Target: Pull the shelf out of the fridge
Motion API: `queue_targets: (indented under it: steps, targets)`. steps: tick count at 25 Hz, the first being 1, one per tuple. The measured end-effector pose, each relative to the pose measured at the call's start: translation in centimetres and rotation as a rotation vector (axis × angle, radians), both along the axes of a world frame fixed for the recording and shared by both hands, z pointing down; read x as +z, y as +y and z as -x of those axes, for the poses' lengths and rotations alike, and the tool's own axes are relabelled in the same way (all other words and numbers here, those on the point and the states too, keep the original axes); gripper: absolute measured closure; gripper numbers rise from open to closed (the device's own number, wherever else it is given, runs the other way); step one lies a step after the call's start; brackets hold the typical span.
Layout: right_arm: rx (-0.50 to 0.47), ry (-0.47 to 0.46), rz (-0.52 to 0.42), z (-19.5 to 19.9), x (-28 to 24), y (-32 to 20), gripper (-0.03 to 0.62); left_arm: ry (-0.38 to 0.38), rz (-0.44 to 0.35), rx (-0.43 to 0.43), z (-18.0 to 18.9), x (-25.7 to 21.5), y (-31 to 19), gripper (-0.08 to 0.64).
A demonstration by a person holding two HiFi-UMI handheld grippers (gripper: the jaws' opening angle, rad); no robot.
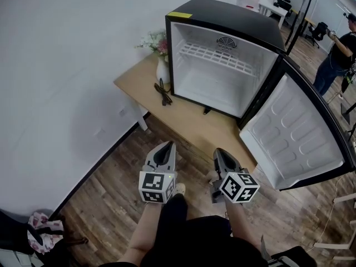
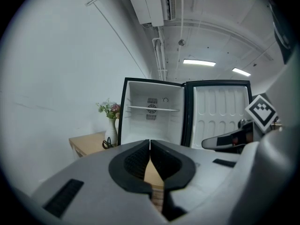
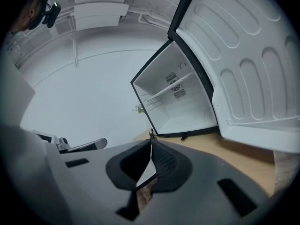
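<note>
A small black fridge [image 1: 222, 15] stands on a wooden table [image 1: 189, 121] with its door [image 1: 295, 138] swung wide open to the right. Inside, a white wire shelf [image 1: 214, 57] spans the upper part; it also shows as a thin white shelf [image 2: 152, 109] and as a slanted shelf [image 3: 166, 92]. My left gripper [image 1: 167, 148] and right gripper [image 1: 221, 153] hover side by side over the floor, short of the table's front edge. Both are shut with nothing between the pads. Neither touches the fridge.
A white vase with flowers [image 1: 161, 65] and a dark coiled cable [image 1: 162, 93] sit on the table left of the fridge. White wall runs along the left. A person [image 1: 336, 54] stands at the far right, with desks and chairs behind.
</note>
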State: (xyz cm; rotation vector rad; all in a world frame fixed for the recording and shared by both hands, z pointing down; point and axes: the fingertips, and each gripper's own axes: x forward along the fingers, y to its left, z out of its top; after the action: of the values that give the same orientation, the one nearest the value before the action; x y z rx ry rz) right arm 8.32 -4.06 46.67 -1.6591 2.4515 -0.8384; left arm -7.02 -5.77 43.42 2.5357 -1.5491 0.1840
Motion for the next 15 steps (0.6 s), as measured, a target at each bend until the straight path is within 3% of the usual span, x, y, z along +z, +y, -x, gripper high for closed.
queue_targets:
  steps: [15]
  targets:
    - [0.078,0.005,0.0,0.5,0.0,-6.6,0.6,0.02,0.001,0.07,0.6,0.2,-7.7,0.554]
